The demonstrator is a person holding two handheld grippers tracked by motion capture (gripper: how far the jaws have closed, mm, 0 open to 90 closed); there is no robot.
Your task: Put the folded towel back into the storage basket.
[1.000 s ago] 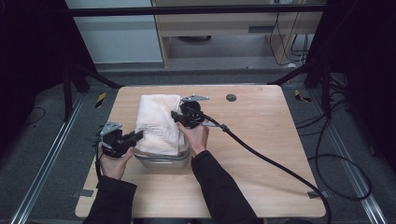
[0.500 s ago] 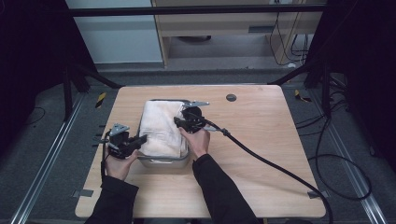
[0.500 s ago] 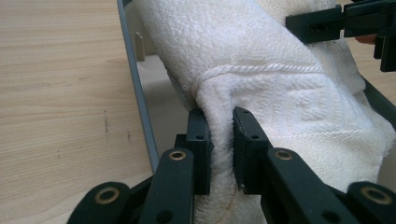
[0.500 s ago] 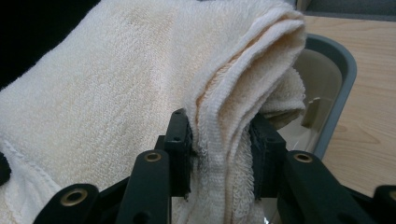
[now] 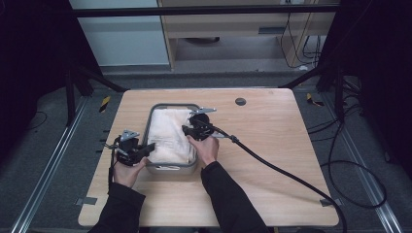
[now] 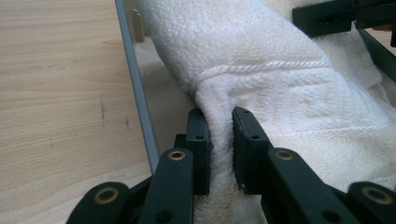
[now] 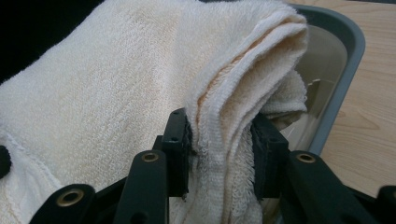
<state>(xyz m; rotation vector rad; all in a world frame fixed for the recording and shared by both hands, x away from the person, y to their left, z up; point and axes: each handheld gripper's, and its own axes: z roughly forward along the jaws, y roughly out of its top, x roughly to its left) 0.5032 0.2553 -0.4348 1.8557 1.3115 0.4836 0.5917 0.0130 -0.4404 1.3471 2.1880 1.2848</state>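
A folded cream towel (image 5: 167,136) lies in a grey rectangular bin (image 5: 171,169) at the table's middle left. My left gripper (image 5: 148,146) is at the bin's near left side, shut on a fold of the towel (image 6: 261,93), the cloth pinched between its pads (image 6: 200,140). My right gripper (image 5: 186,129) is over the bin's right side, shut on several thick layers of the towel (image 7: 140,84), with the bin's rim (image 7: 348,51) just beyond. In the left gripper view the other gripper's black jaws cross the top right corner.
The bin stands on a light wooden table (image 5: 272,145). A small dark round disc (image 5: 240,101) lies on the table behind the bin. A black cable (image 5: 282,170) trails from the right gripper across the table's right half to the near right corner.
The towel has come down from over the bin's rim into the bin, so the far rim now shows. Both grippers moved with it, the left one slightly right toward the bin.
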